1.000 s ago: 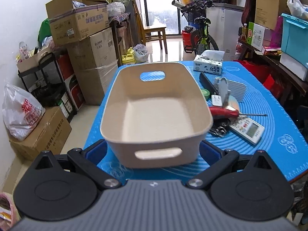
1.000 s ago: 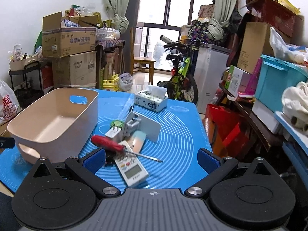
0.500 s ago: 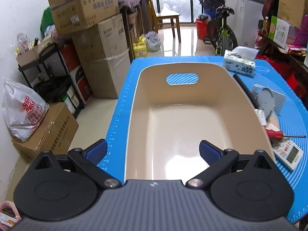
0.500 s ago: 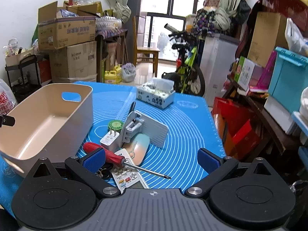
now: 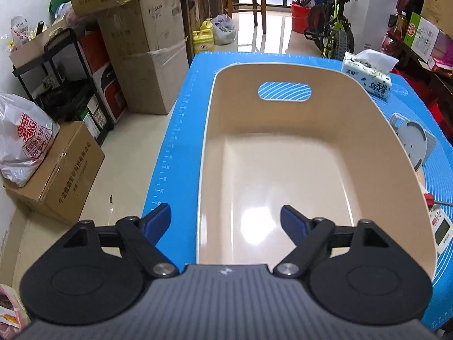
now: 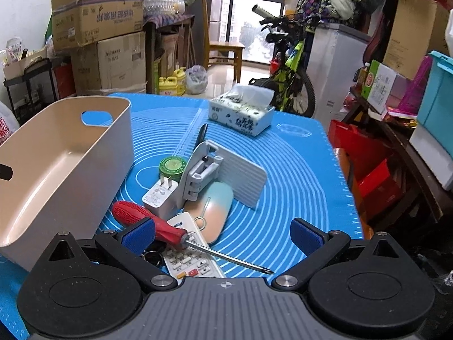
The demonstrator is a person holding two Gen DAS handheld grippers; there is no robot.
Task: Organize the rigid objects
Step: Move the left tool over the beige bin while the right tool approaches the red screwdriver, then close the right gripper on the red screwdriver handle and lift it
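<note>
The desk (image 6: 283, 170), covered by a blue mat with pale rings, is filling most of both views. The beige bin (image 5: 283, 170) is sitting on the mat's left part, with its near-left rim passing between the fingers of the left claw (image 5: 225, 221); that claw's jaws have just been closing, yet they are still standing apart, one blue pad outside the wall at 9 o'clock and the other inside over the bin floor at 3 o'clock, neither pressing on it.

In the right wrist view the tissue box (image 6: 242, 114) is lying at 12 o'clock. The pile of rigid objects is sitting just right of the bin: the white ribbed stand (image 6: 226, 174) is leaning up, the pastel mouse (image 6: 216, 209) is lying below it, the white charger (image 6: 160, 197) at 9 o'clock of the mouse, and the green round tin (image 6: 172, 167) above the charger.

The right claw (image 6: 223, 233) is hanging wide and empty over the red screwdriver (image 6: 153, 222), which is crossing the white remote (image 6: 189, 257).
</note>
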